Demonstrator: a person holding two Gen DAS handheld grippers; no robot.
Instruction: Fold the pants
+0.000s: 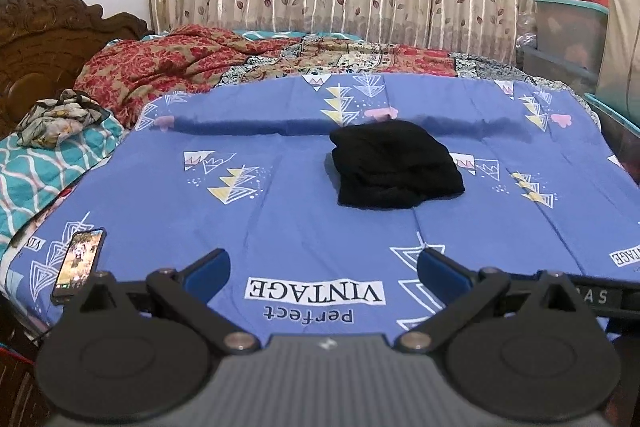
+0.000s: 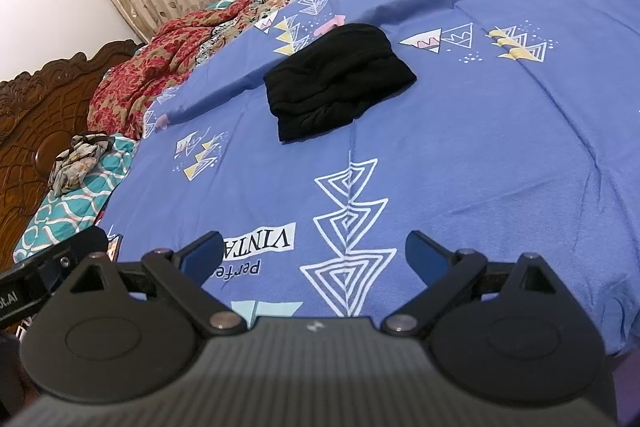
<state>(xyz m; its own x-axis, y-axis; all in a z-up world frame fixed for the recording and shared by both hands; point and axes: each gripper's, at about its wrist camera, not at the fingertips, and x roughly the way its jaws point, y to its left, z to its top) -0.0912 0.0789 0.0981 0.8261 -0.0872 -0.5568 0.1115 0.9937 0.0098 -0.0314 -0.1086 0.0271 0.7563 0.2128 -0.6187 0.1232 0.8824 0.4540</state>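
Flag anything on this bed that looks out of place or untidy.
A phone lies screen lit at the blue sheet's near left edge. The black pants sit folded but lumpy. A crumpled floral cloth lies near the headboard.

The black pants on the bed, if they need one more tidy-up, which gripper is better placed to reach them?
Marginally the left gripper. The black pants lie nearly straight ahead of it; from the right gripper they sit further up the blue sheet. Both are open, empty and well short.

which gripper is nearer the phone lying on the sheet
Left. The left gripper is open just right of the phone at the bed's near edge; the right gripper, also open, sits farther right.
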